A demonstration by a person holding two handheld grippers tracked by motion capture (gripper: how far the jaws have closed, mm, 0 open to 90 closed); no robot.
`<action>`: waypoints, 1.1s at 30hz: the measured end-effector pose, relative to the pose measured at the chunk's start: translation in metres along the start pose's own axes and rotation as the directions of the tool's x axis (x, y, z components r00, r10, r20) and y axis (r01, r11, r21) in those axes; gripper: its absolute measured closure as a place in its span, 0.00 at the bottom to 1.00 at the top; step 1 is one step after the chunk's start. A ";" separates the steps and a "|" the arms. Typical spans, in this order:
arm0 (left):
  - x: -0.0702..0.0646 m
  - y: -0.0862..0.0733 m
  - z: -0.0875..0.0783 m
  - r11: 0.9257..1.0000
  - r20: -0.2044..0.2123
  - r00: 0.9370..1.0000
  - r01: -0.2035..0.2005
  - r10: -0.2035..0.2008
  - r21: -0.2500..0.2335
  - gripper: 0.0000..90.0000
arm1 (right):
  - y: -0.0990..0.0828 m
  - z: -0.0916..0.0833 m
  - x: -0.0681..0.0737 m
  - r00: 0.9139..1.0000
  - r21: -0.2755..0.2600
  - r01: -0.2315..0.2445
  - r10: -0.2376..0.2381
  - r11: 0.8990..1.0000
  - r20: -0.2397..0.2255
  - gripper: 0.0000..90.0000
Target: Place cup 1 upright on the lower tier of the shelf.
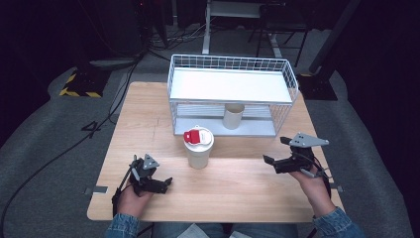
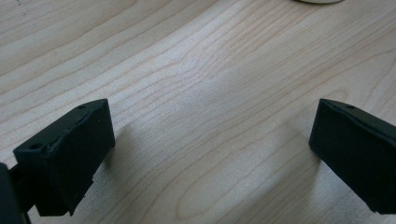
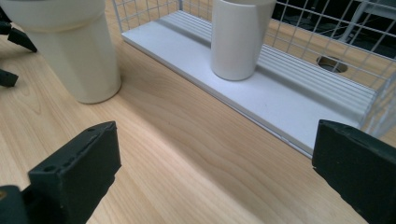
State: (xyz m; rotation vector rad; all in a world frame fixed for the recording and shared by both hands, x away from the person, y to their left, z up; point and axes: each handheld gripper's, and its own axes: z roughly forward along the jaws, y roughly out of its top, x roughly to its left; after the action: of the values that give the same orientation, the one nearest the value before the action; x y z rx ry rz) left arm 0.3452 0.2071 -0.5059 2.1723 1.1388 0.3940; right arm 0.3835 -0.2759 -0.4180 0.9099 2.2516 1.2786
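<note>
High view: a lidded cup (image 1: 198,148) stands mid-table between the left gripper (image 1: 148,174) and right gripper (image 1: 288,158), just in front of a wire rack (image 1: 233,94) sheltering a second cup (image 1: 233,116), likely set there within easy reach; both hands rest low near the table's near edge. Left gripper view: jaws wide, empty, tilted down over bare wood. Right gripper view: jaws wide, empty, aimed past the lidded cup (image 3: 74,51) toward the rack's cup (image 3: 238,37).

Lab or studio: dark room, grey carpet (image 1: 44,129), floor cables (image 1: 59,153), hazard-striped stand base (image 1: 79,85).
</note>
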 end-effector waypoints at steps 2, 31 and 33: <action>0.000 0.000 0.000 1.000 -0.001 1.000 0.000 0.000 -0.001 0.01 | -0.005 -0.006 0.000 1.000 0.001 -0.002 0.002 1.000 0.008 0.02; 0.001 0.003 0.002 1.000 -0.001 1.000 -0.004 0.004 0.002 0.01 | -0.079 -0.011 0.009 0.997 0.112 -0.063 0.059 0.992 0.039 0.05; 0.000 0.003 0.002 1.000 -0.002 1.000 -0.003 0.003 0.002 0.01 | -0.084 -0.008 0.007 0.997 0.143 -0.052 0.044 0.988 0.058 0.05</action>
State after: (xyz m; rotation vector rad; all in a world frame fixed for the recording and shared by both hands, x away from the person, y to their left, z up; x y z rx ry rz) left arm 0.3482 0.2055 -0.5056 2.1758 1.1371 0.3966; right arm 0.3447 -0.3076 -0.4868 1.0436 2.3159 1.1080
